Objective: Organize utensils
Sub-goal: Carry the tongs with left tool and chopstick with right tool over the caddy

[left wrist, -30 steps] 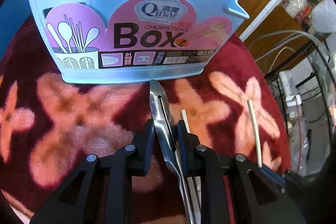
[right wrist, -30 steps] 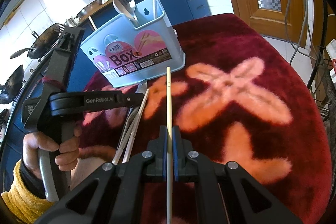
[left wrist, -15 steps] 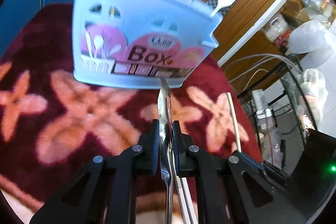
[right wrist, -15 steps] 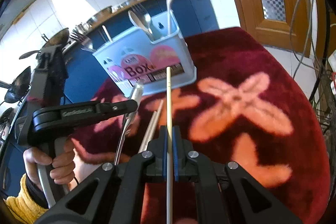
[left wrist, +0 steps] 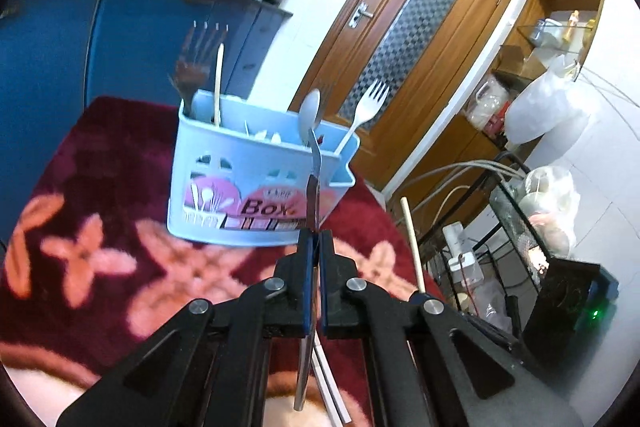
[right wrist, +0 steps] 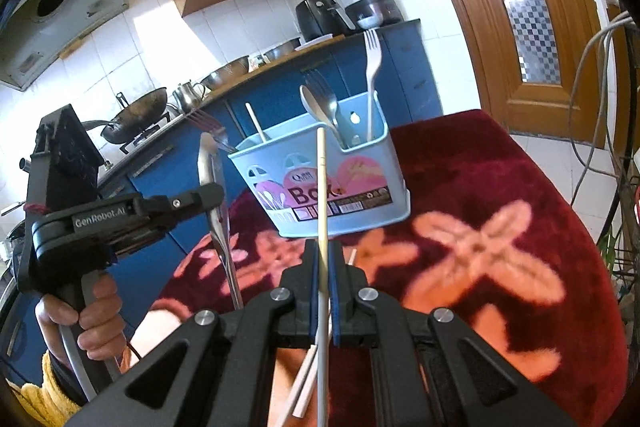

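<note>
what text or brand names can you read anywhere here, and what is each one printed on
"Box": large dark letters on the pink label of the blue utensil holder.
"GenRobot.AI": on the side of the left gripper.
The logo above "Box" starts with a "Q"; the rest is too blurred.
The barcode strip below "Box" is too small to read.

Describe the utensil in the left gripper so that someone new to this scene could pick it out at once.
Start at the light blue utensil box standing on the dark red flowered cloth. To its left in the right wrist view, the left gripper holds a metal spoon clear of the cloth. Unlike the pale chopstick in the right gripper, it is shiny steel with a bowl.
</note>
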Tool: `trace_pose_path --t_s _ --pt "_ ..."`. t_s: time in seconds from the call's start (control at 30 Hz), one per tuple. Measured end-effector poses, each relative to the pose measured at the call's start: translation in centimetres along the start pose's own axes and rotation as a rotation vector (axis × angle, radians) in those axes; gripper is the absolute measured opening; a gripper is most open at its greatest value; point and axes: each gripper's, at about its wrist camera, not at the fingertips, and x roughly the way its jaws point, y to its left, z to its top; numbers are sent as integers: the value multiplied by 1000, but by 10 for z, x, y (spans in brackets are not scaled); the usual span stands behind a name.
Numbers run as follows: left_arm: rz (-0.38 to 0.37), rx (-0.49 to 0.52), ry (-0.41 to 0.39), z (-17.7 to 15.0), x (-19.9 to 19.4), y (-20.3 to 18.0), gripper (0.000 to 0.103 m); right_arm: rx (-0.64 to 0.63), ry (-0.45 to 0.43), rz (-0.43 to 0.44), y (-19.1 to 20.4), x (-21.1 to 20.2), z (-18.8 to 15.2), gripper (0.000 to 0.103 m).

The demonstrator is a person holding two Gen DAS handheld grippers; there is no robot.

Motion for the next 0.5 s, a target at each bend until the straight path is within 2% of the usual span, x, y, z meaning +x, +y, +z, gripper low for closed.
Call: trace_pose_path --t_s 0.23,0.5 --pt "12 23 -54 16 -10 -6 0 -10 -5 -2 3 3 5 6" --pt "60 89 -167 52 -24 -17 0 10 -22 5 -1 6 8 6"
